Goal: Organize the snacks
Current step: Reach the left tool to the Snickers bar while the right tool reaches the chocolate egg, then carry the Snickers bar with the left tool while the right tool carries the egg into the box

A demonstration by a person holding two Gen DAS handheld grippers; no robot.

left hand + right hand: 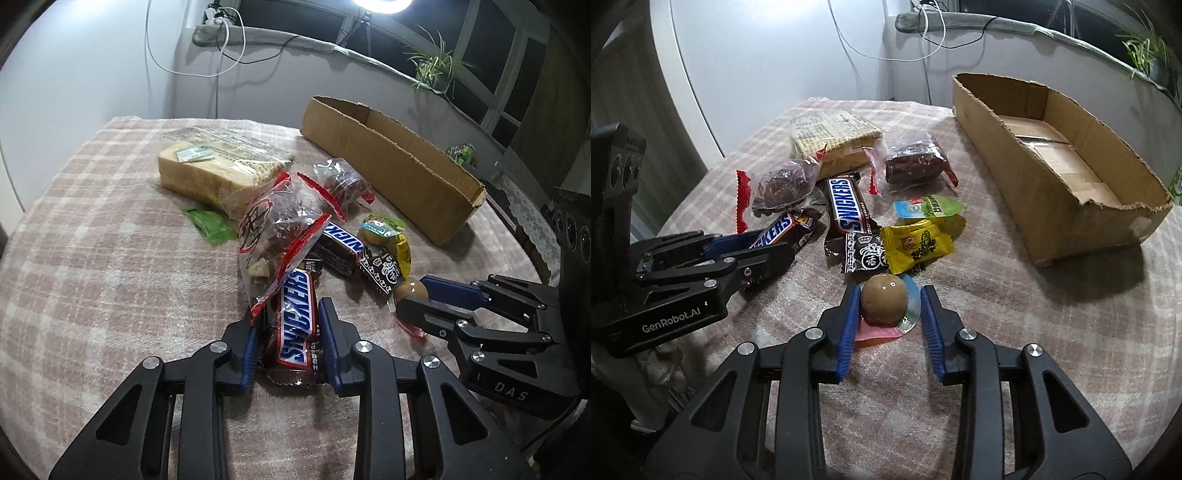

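Lying between left tongs (291,332): Snickers bar (295,325).

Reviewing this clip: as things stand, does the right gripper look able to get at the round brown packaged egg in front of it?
Probably yes. The right gripper is open with the egg lying between its fingers on the cloth; nothing sits in the gap. The yellow packet and black packet lie just beyond.

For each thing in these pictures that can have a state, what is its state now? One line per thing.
left gripper: open, fingers on both sides of a Snickers bar
right gripper: open, fingers beside the packed brown egg
cardboard box: open on top, nothing inside
second Snickers bar: lying flat, sealed
bread pack: sealed, on the cloth
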